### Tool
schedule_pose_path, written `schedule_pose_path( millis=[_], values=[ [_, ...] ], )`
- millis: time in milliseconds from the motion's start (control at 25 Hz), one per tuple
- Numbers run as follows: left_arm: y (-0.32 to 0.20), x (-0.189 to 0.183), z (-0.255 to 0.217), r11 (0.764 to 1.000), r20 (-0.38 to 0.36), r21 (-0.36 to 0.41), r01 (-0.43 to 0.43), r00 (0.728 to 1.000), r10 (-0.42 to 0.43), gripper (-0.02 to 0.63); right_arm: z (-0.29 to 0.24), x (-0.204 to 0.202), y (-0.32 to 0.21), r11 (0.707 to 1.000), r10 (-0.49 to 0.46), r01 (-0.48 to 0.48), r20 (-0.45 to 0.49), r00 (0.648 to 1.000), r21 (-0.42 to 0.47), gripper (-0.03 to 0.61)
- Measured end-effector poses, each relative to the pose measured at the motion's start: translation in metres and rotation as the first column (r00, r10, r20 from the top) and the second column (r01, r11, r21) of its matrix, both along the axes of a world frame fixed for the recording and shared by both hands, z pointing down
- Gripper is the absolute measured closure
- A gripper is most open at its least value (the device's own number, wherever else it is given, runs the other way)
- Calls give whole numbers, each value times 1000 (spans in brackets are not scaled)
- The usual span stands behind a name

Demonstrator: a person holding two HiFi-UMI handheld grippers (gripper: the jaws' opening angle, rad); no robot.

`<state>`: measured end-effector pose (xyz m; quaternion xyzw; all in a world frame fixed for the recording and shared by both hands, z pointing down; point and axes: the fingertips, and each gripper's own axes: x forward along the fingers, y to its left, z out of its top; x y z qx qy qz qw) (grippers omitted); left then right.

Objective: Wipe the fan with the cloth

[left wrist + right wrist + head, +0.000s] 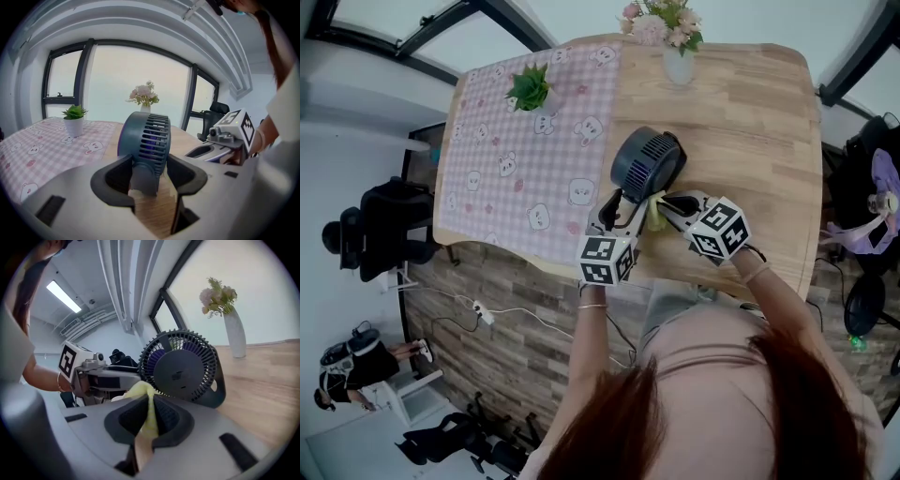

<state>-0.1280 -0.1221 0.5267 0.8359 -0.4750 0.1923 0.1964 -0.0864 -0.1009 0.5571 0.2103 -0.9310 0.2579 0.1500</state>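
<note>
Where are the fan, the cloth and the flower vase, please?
fan (pixel 645 164): head view, on its dark round head.
cloth (pixel 143 391): right gripper view, on the top of its yellow fold.
flower vase (pixel 678 66): head view, on its white body.

My right claw is matt grey plastic, its dark pads finely ribbed and rubbery. The cloth pinched there is soft, yellow and a little fuzzy. The fan is dark matt plastic — smooth on the hub, slatted on the grille. The table is pale wood, smooth with a low sheen; its left half wears a matt pink checked tablecloth. At the far edge, the vase looks smooth and white — faintly glossy.
</note>
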Motion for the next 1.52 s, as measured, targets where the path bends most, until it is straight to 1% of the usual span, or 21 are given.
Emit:
schedule_pose_path(
  millis=[120,280,520,800,1000,1240,1520],
  values=[
    [0,0,0,1000,-1,-1,-2,1000,2,383,5,2,-11,999,33,-32,24,999,-41,549],
    [0,0,-1,1000,-1,-7,-8,1000,8,383,10,3,-16,995,50,-46,47,998,-85,549],
    [0,0,0,1000,2,-16,-19,1000,19,383,26,13,-23,988,78,-74,30,996,-135,549],
    [1,0,0,1000,0,-16,-16,1000,16,383,36,27,-36,985,91,-91,-6,996,-146,549],
    [0,-1,0,1000,-1,-18,-16,1000,16,383,40,35,-48,983,115,-120,-40,992,-137,549],
    [1,0,1,1000,-5,-16,-13,1000,13,383,42,50,-64,971,188,-192,-41,981,-142,549],
    [-1,-1,0,1000,-2,-15,-11,1000,11,383,28,71,-89,950,287,-287,-23,958,-124,549]
  ],
)
